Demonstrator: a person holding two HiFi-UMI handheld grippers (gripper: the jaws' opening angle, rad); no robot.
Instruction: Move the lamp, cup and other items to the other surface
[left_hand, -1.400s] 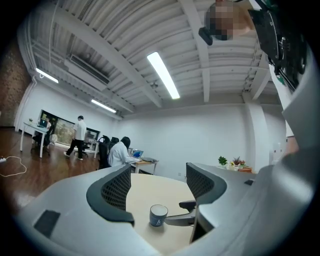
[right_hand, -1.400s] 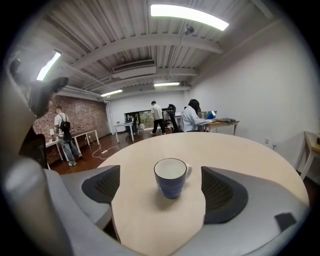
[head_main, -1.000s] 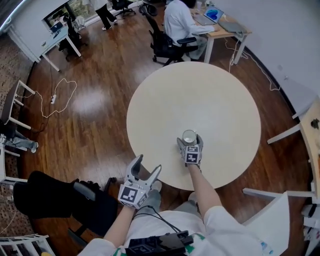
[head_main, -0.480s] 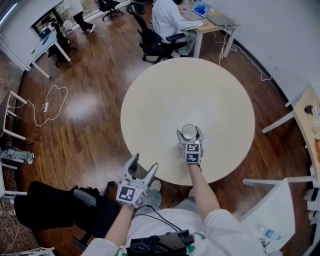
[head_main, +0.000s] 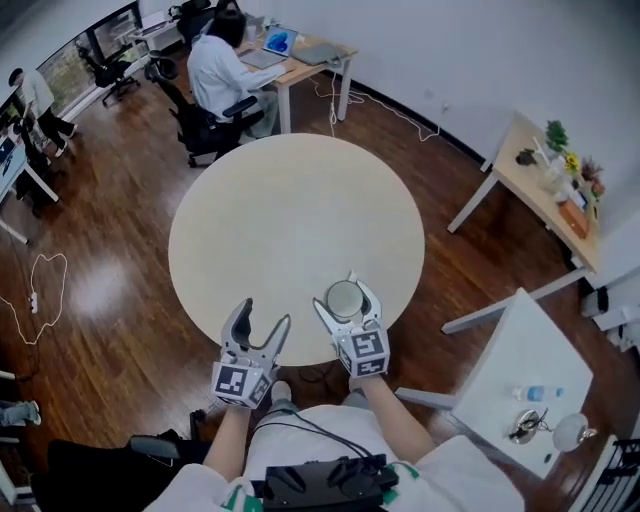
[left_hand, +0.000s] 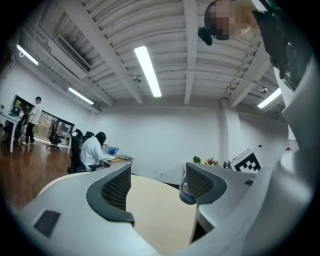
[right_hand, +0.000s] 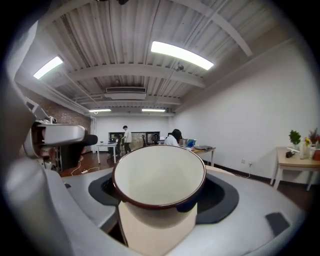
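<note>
At the table's (head_main: 290, 215) near edge, my right tool (head_main: 344, 300) grips the cup (head_main: 345, 296); my left tool (head_main: 261, 318), just left of it, stands wide, empty.

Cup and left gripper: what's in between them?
Just bare table and one jaw of the right gripper, which holds the cup. The head view shows it.

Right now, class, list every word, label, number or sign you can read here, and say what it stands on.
No readable text anywhere.
Right marker cube, left marker cube: black-and-white square patterns, no letters.
Cup: no print showing.
Bottle on the white table: label too small.
Laptop screen: blurred.
</note>
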